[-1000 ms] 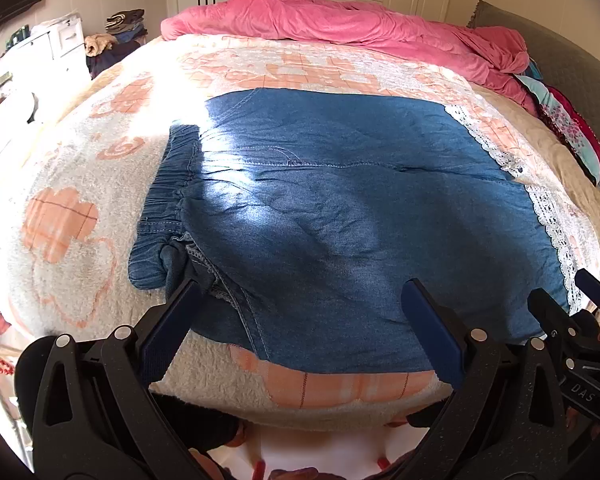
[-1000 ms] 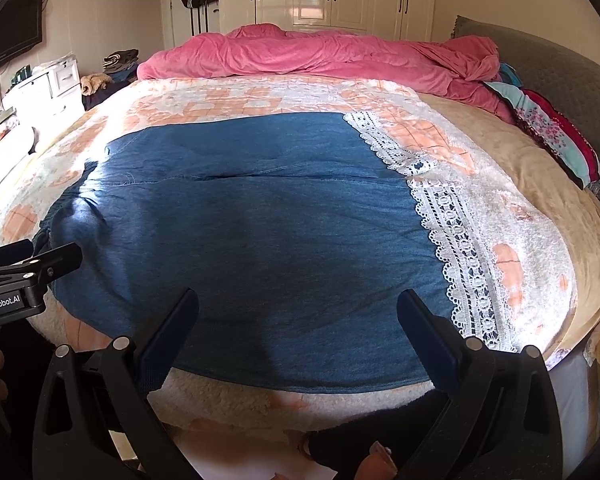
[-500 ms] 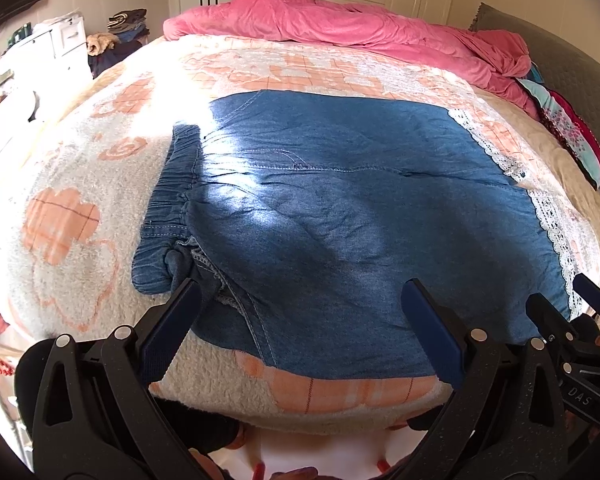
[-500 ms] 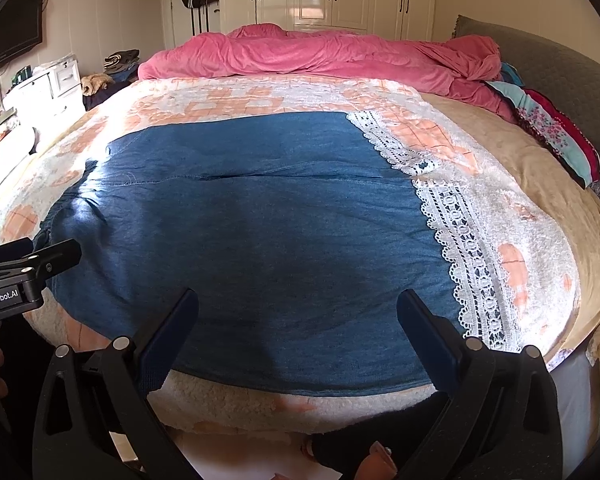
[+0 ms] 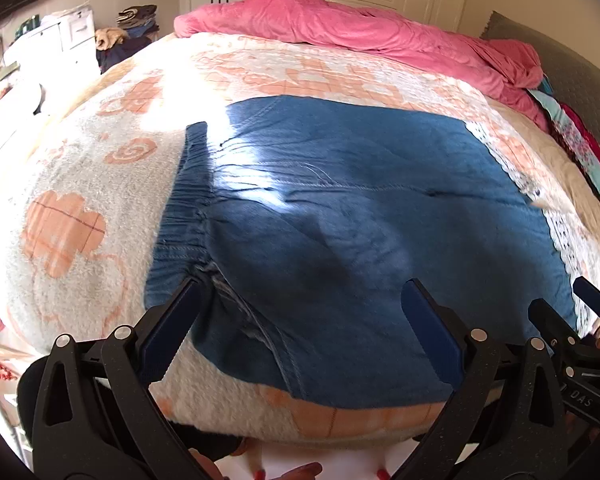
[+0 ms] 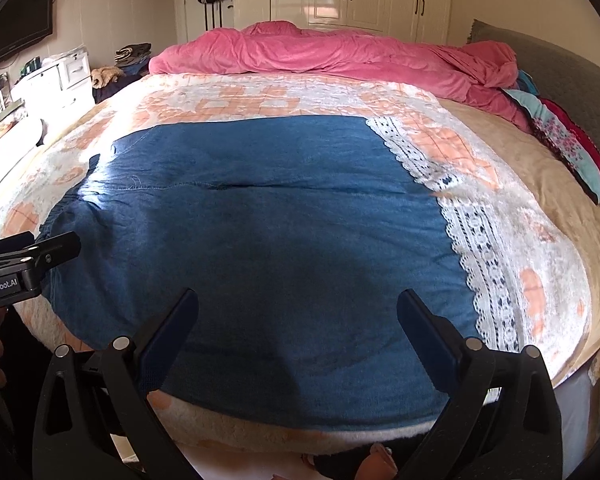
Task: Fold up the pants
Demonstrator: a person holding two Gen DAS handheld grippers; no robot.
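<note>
Around the denim pants (image 6: 260,240), bare blanket (image 6: 532,248) left, right and beyond: open for a pass. Farther back, blocked by a heaped pink duvet (image 6: 340,56); to the far right, by stacked pillows (image 6: 568,140).

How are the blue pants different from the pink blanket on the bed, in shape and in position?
The blue pants lie spread flat near the front edge of the bed; the pink blanket is bunched in a wrinkled heap at the far side. The pants have a white lace hem; the blanket is one plain colour. Both rest on the bed cover, and no gripper touches either.
</note>
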